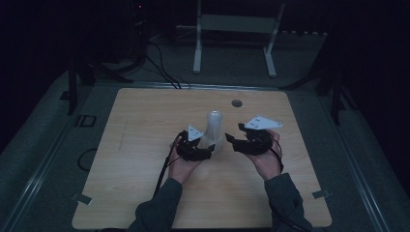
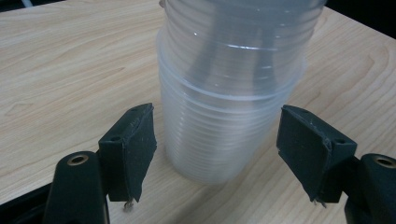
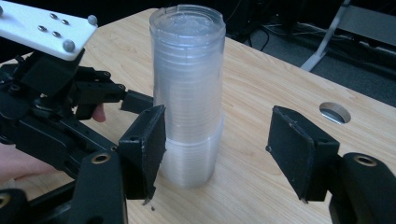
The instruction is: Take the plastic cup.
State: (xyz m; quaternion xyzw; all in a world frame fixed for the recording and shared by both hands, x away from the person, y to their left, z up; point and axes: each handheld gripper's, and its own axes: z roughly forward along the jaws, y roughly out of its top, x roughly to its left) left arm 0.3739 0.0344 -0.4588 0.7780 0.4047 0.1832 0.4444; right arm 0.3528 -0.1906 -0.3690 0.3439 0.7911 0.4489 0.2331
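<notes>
Light wooden table point(image 1: 145, 145) carries an upright stack of clear plastic cups point(image 1: 213, 133) at centre; left gripper point(image 2: 217, 140) straddles its base released, right gripper point(image 3: 217, 144) beside it, released.

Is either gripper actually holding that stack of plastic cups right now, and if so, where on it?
Neither. The left gripper has its jaws on either side of the cup stack near its base, with gaps showing. The right gripper stands open beside it.

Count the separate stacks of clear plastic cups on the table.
1. A single stack of cups stands upright mid-table, between the left tool and the right tool. How many cups it holds cannot be told.
</notes>
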